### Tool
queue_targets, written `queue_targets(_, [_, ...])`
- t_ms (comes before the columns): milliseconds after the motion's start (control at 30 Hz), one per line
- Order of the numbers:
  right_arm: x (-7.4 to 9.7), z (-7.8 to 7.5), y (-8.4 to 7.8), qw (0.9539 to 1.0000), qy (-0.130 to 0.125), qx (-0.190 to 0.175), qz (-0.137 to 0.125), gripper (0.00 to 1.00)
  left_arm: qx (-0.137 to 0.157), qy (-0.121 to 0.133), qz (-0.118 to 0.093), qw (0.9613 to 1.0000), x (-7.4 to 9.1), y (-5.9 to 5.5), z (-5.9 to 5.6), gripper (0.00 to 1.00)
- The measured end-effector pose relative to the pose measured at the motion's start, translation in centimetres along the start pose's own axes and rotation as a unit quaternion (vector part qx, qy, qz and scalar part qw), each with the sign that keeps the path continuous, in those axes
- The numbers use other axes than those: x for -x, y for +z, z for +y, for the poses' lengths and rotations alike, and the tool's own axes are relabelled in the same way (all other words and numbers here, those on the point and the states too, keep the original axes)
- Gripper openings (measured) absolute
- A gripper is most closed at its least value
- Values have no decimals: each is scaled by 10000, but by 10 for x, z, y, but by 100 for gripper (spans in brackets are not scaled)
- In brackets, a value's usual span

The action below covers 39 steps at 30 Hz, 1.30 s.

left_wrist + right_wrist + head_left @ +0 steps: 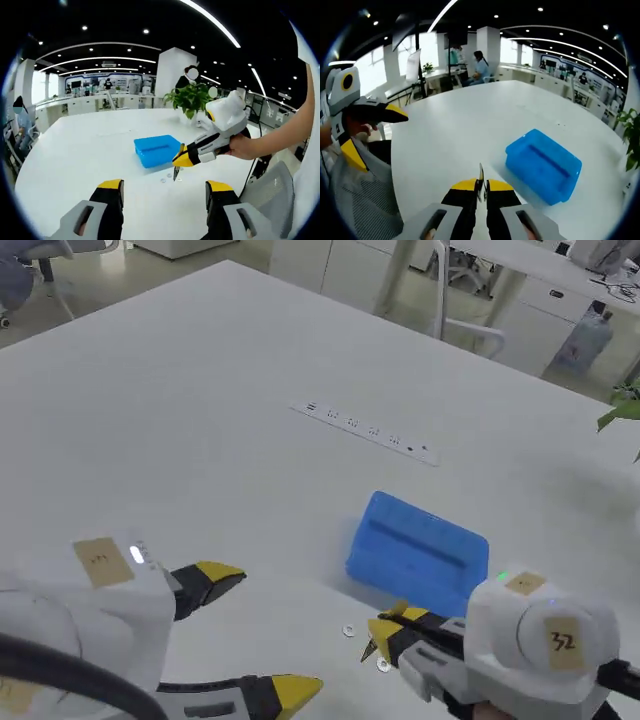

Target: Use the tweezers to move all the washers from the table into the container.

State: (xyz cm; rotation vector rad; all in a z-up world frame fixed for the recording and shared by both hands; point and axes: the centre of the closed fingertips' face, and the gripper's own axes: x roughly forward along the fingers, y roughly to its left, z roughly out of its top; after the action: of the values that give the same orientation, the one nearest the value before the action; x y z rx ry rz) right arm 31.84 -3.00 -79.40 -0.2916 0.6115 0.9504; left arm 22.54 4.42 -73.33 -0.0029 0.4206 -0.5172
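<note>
Two washers show in the head view: one washer (348, 630) lies on the white table (200, 390) just in front of the blue container (420, 550), and a second washer (383, 666) sits a bit nearer the camera, right by the tweezer tips. Both are on the tabletop, not in the container. The tweezers (481, 176) are pinched between the right gripper's (480, 186) jaws, which are squeezed together on them. In the left gripper view the tweezers point down at the table beside the washers; can't tell whether the tip actually touches anything.

The container is open side up and lies flat on the table, just beyond the washers. Can't see its floor well enough to say what's in it.

The left gripper (164, 187) hangs off to the side, well apart from the washers, with its jaws spread wide and nothing between them. Further back there's a flush socket strip (365, 430) in the table and a green plant (192, 97) past the far edge.
</note>
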Motion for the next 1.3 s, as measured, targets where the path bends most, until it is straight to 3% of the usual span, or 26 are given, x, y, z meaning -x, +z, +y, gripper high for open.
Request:
queue_targets(133, [-9,-9,4,9999,-91,-39,-77,2,143,189,108,9997,6,-6,7,77])
queue_targets(400, [-21,-6,7,9998,-131,42,-114,3,614,491,106,9968,22,-15,11,81])
queue_targets(433, [-23,-6,6,9999,-131,48,-100,3,642,635,112,9958,25,-16,13,81])
queue_targets(500, [-25,-7,5,9999,-128,36,-67,3,688,1003,-129,9925,32,-9,21,79])
queue_targets(567, [-25,-7,7,9999,-125,-2,-98,3,810,1089,-223,9905,36,-6,21,78])
queue_targets(700, [-28,-11,9,9998,-156,-33,-120,3,822,1124,-254,9899,41,-3,22,77])
queue_targets(833, [-32,-13,7,9998,-172,-54,-101,3,782,1238,-207,9890,44,-8,31,74])
queue_targets(967, [-33,-9,0,9998,-178,-17,-2,3,644,1381,-404,9875,49,-3,35,68])
queue_targets(1100, [-31,-11,0,9996,-258,28,-71,3,557,1408,-283,9881,49,-8,38,71])
queue_targets(1300, [-27,-12,-4,9995,-298,83,-1,3,671,1410,-147,9876,51,-14,37,72])
